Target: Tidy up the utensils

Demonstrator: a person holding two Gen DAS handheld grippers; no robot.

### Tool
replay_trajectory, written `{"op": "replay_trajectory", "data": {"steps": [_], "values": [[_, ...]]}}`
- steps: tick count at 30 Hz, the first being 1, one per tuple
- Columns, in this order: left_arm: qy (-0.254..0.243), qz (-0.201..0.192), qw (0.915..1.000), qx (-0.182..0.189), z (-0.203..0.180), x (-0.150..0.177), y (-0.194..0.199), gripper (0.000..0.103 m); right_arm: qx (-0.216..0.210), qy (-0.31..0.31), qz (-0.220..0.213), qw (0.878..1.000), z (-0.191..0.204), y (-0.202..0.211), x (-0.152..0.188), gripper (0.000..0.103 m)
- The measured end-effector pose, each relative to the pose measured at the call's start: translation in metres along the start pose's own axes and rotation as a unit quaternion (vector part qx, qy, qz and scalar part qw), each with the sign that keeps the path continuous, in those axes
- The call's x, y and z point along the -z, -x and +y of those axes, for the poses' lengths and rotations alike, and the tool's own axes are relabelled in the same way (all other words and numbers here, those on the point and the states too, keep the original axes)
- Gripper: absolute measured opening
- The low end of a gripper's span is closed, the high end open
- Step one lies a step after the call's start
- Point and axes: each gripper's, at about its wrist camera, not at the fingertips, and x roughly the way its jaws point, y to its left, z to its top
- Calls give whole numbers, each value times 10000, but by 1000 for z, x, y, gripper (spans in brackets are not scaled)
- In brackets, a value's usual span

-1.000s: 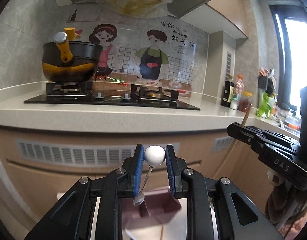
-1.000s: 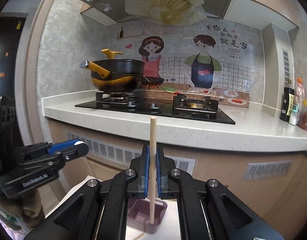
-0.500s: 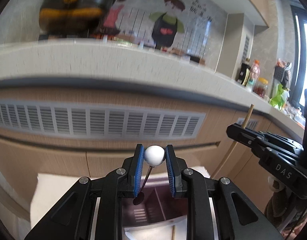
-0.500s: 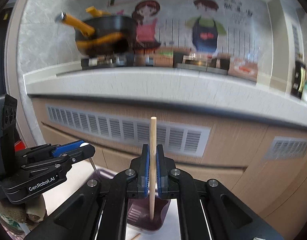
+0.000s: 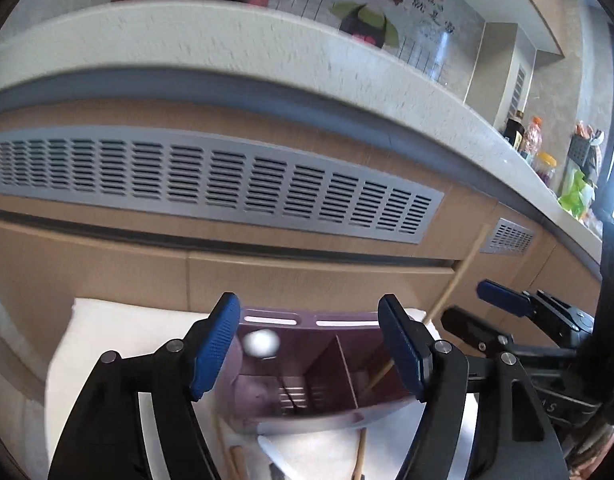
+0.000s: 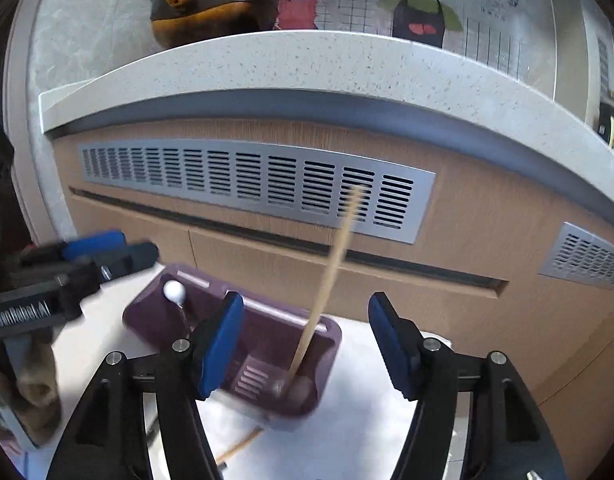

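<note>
Holder (image 5: 331,364), purple plastic, divided, slotted floor, on white cloth (image 5: 119,332) below the cabinet front. Left wrist view: left gripper (image 5: 309,344) jaws opening, nothing between the pads; white-knobbed spoon (image 5: 262,343) blurred, in the left compartment; chopstick (image 5: 451,284) leaning in the right one. Loose sticks at the near edge are cut off.

Right wrist view: right gripper (image 6: 303,346) jaws opening, pads clear of the chopstick (image 6: 327,280), which stands tilted in the near compartment, its foot blurred. Spoon (image 6: 174,291) is in the far-left end.

Spoon's white knob (image 5: 261,343) was motion-blurred inside the purple holder (image 5: 347,324); its bowl was hidden there. Loose sticks (image 5: 359,456) before the holder were cut off.
</note>
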Motion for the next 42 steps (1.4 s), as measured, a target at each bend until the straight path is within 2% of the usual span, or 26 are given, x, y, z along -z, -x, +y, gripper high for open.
{"op": "replay_trajectory", "data": {"steps": [1, 6, 11, 14, 18, 22, 23, 24, 25, 26, 27, 31, 33, 35, 42], "values": [[-54, -23, 10000, -51, -1, 2, 6, 72, -14, 46, 18, 10000, 2, 5, 5, 63], [-177, 103, 9994, -271, 5, 22, 37, 79, 177, 421, 131, 9989, 15, 27, 34, 79], [-277, 401, 9974, -523, 13, 64, 63, 81, 224, 629, 445, 9968, 26, 40, 79, 90], [-289, 739, 9949, -619, 17, 95, 72, 81, 201, 716, 706, 9947, 32, 41, 105, 98], [-286, 1085, 9907, -767, 22, 134, 83, 81, -97, 690, 1124, 9912, 40, 38, 136, 100], [-162, 1284, 9886, -769, 28, 164, 96, 81, -311, 580, 1332, 9889, 46, 30, 156, 99], [-129, 1316, 9884, -753, 29, 169, 98, 81, -340, 544, 1367, 9885, 46, 28, 158, 94], [-72, 1368, 9878, -739, 31, 175, 101, 81, -389, 509, 1420, 9878, 47, 25, 160, 83], [-32, 1407, 9874, -730, 32, 178, 101, 81, -455, 488, 1520, 9861, 49, 20, 161, 75], [5, 1438, 9870, -719, 33, 180, 102, 81, -524, 475, 1635, 9840, 50, 14, 163, 61], [34, 1457, 9867, -717, 34, 181, 102, 81, -563, 473, 1727, 9822, 53, 9, 165, 52], [147, 1535, 9854, -725, 37, 185, 100, 81, -511, 512, 1829, 9805, 60, -2, 172, 43], [153, 1549, 9853, -710, 36, 184, 98, 81, -592, 502, 1846, 9797, 62, -4, 174, 21], [130, 1563, 9852, -684, 33, 184, 96, 81, -584, 481, 1826, 9803, 62, -1, 174, 9], [-147, 1652, 9851, -459, 14, 186, 87, 80, -596, 60, 1713, 9834, 36, 27, 178, 9]]}}
